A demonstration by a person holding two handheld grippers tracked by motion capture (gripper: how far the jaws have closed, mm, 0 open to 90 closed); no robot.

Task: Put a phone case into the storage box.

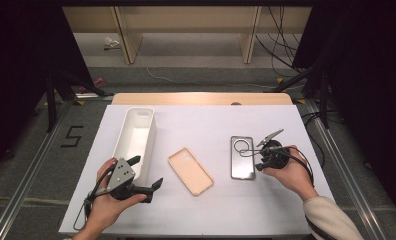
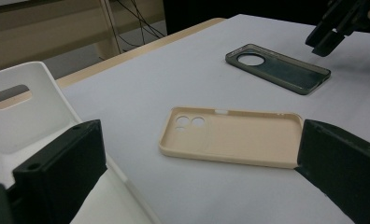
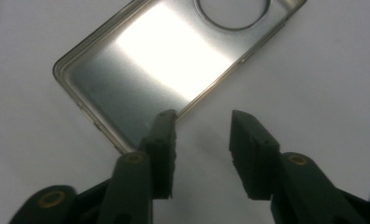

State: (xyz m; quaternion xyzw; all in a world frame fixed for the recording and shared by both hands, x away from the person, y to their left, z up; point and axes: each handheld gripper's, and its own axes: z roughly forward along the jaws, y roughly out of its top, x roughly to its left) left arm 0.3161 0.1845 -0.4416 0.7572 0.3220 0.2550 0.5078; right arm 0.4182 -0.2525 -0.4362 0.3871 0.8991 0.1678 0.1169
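A grey translucent phone case (image 1: 242, 157) lies hollow side up on the white table, right of centre. My right gripper (image 1: 260, 159) hovers at its right edge and is open. In the right gripper view the grey case (image 3: 174, 60) lies ahead, and the gripper (image 3: 204, 119) has one jaw tip at the case's long rim and bare table in the gap. A beige phone case (image 1: 190, 171) lies hollow side up mid-table. My left gripper (image 1: 147, 171) is wide open by the near end of the white bin (image 1: 135, 142), holding nothing. From the left gripper (image 2: 199, 140), the beige case (image 2: 230, 136) lies just beyond the jaws.
The long white bin (image 2: 29, 107) stands lengthwise at the table's left with nothing visible inside. A wooden strip (image 1: 201, 98) runs along the table's far edge. Cables and shelving sit on the floor beyond. The right gripper (image 2: 332, 28) shows above the grey case (image 2: 277, 68).
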